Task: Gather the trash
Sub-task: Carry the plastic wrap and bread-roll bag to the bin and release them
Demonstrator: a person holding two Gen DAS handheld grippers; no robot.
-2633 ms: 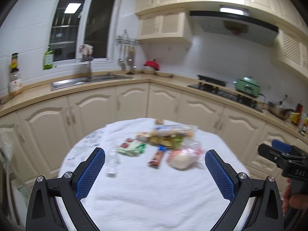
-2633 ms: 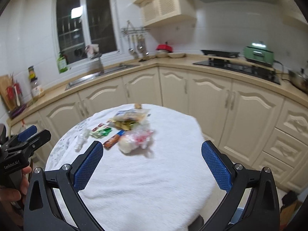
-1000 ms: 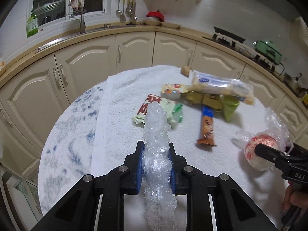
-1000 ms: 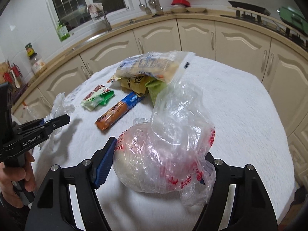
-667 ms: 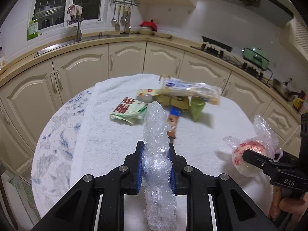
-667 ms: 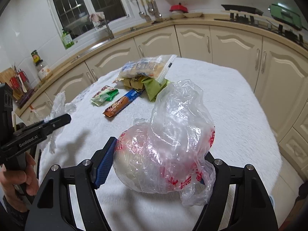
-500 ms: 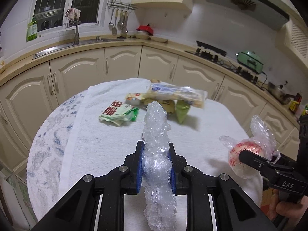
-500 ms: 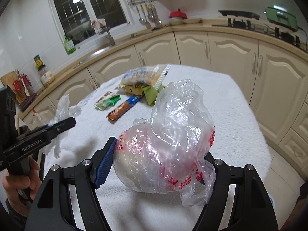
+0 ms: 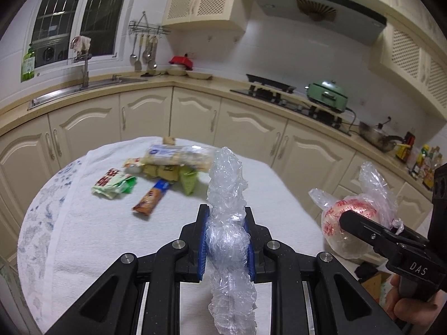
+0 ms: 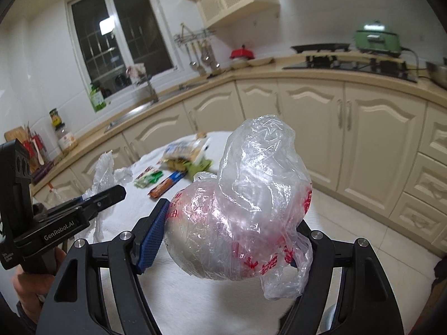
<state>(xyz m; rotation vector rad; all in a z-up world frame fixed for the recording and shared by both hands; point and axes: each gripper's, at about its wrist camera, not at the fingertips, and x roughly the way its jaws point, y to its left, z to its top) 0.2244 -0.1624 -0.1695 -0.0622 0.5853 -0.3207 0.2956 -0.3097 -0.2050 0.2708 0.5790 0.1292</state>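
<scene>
Crumpled plastic wrap (image 9: pixel 226 209) sat pinched tight in my left claw (image 9: pixel 226 247); my right claw (image 10: pixel 227 233) clasped a bagged ball (image 10: pixel 237 223). Wrappers (image 9: pixel 156 173) waited at eleven o'clock on the table (image 9: pixel 83 237), uncollected.

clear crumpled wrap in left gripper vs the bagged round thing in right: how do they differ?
Shape: the crumpled clear wrap is a long, narrow twist standing upright; the red-printed plastic bag is a fat round bundle with a loose, puffed top.
Print: the wrap is plain, the bag carries red lettering.
Grip: the left gripper is pinched nearly shut on the wrap; the right gripper stands wide around the bag.
Shared: both are clear plastic, held off the table.
</scene>
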